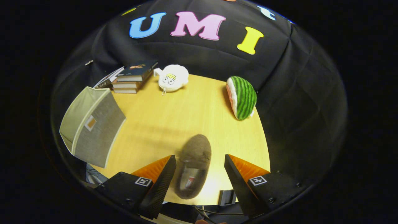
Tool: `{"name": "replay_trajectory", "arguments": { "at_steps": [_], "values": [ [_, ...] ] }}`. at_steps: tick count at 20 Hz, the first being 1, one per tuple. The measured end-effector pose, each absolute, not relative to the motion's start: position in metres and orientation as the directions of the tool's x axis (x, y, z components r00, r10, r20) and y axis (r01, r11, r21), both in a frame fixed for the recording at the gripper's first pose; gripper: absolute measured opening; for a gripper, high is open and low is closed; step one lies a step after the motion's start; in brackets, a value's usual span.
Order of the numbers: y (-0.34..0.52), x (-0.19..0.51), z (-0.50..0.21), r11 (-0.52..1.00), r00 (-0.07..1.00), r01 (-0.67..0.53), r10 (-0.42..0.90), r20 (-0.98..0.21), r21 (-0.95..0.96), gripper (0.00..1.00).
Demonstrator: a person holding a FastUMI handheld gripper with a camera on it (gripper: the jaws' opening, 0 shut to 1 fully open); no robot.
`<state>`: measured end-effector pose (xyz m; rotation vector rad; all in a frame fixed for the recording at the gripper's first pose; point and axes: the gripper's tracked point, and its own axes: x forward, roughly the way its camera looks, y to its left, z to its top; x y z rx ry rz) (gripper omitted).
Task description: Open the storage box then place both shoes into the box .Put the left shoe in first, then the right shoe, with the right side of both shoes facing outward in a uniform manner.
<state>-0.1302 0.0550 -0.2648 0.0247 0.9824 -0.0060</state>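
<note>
Hand-held gripper (199, 174) is spread wide, empty, fingers straddling a brown fuzzy slipper (194, 166) lying on the wooden worktop (174, 118), toe pointing to 12 o'clock. Grey fabric storage box (93, 124) stands at 10 o'clock, well apart. Risk: the soft plush upper may squash and slip if pinched off-centre, twisting the shoe so its right side faces wrongly. Round white plush toy (172, 77), striped watermelon plush (244, 98) and stacked books (132, 79) sit beyond.
</note>
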Motion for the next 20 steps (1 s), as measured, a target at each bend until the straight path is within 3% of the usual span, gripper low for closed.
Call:
{"name": "replay_trajectory", "arguments": {
  "at_steps": [6,14,16,19,20],
  "values": [
    [0.038,-0.153,-0.329,0.997,0.443,0.054,0.019,-0.896,0.047,0.95],
    [0.044,-0.123,-0.372,0.983,0.447,0.137,0.05,-0.893,0.124,0.75],
    [0.047,-0.116,-0.377,0.979,0.462,0.154,0.049,-0.886,0.135,0.63],
    [0.053,-0.112,-0.39,0.973,0.451,0.182,0.048,-0.891,0.144,0.33],
    [0.053,-0.111,-0.39,0.97,0.448,0.197,0.041,-0.893,0.144,0.29]
  ]
}}
